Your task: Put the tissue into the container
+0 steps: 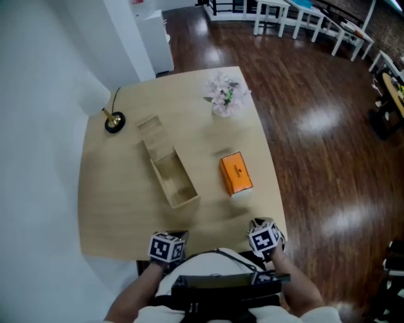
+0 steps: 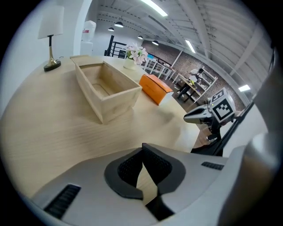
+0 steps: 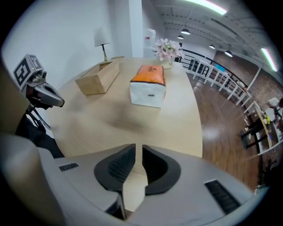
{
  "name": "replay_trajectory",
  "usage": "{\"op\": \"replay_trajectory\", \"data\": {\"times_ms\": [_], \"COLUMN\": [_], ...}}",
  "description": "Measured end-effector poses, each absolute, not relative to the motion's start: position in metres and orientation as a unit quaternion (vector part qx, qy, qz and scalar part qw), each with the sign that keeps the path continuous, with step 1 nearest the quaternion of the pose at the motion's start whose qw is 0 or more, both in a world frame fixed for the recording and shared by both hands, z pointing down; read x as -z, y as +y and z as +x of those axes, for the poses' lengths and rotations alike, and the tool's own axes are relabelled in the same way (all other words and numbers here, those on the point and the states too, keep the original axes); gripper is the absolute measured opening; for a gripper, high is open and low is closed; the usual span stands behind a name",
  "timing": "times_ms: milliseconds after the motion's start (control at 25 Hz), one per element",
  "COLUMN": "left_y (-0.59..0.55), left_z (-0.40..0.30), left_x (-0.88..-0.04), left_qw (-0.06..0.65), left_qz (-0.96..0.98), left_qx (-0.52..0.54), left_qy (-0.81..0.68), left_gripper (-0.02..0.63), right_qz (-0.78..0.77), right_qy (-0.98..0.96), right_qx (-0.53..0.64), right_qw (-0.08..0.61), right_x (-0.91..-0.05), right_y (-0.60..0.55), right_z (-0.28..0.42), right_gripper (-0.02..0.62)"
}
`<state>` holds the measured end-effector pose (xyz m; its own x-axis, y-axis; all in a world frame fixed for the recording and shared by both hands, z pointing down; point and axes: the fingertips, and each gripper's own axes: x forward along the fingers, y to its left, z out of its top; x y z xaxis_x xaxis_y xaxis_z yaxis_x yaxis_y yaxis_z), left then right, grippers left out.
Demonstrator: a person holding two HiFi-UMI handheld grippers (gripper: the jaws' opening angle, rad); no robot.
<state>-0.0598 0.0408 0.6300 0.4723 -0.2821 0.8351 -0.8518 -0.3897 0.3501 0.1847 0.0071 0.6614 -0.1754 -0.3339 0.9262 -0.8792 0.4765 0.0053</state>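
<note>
The tissue pack is orange on top with white sides and lies on the table right of centre, also seen as the tissue pack and the tissue pack. An open wooden container lies slantwise left of it, empty inside, the same container and container in the gripper views. My left gripper hovers at the near table edge, its tips touching at the left gripper, holding nothing. My right gripper is at the near right edge; the right gripper shows a narrow empty gap.
A vase of pale flowers stands at the far right of the table. A lamp base sits at the far left. The table edge drops to dark wood floor on the right. White benches stand far off.
</note>
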Motion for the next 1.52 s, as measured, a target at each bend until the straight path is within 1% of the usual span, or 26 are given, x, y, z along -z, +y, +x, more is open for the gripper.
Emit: {"op": "replay_trajectory", "data": {"times_ms": [280, 800, 840, 1000, 1280, 1520], "left_y": [0.034, -0.002, -0.006, -0.02, -0.04, -0.054], "left_z": [-0.054, -0.036, -0.034, -0.022, -0.002, 0.006], "left_x": [-0.607, -0.534, -0.528, -0.51, -0.493, -0.487], "left_qw": [0.404, 0.362, 0.358, 0.34, 0.321, 0.316], "left_qz": [0.763, 0.808, 0.811, 0.824, 0.837, 0.843], "left_qx": [-0.321, -0.239, -0.233, -0.212, -0.196, -0.172], "left_qy": [-0.39, -0.399, -0.4, -0.401, -0.397, -0.401], "left_gripper": [0.0, 0.0, 0.0, 0.0, 0.0, 0.0], "right_qz": [0.45, 0.494, 0.496, 0.507, 0.513, 0.496], "right_qy": [-0.716, -0.741, -0.744, -0.75, -0.761, -0.776], "right_qx": [-0.305, -0.248, -0.246, -0.238, -0.225, -0.225], "right_qw": [0.438, 0.382, 0.375, 0.35, 0.328, 0.319], "right_x": [-0.639, -0.575, -0.57, -0.556, -0.541, -0.543], "right_y": [0.002, -0.036, -0.04, -0.054, -0.076, -0.094], "right_z": [0.182, 0.176, 0.175, 0.175, 0.173, 0.161], "right_gripper": [0.058, 0.063, 0.078, 0.098, 0.139, 0.241]}}
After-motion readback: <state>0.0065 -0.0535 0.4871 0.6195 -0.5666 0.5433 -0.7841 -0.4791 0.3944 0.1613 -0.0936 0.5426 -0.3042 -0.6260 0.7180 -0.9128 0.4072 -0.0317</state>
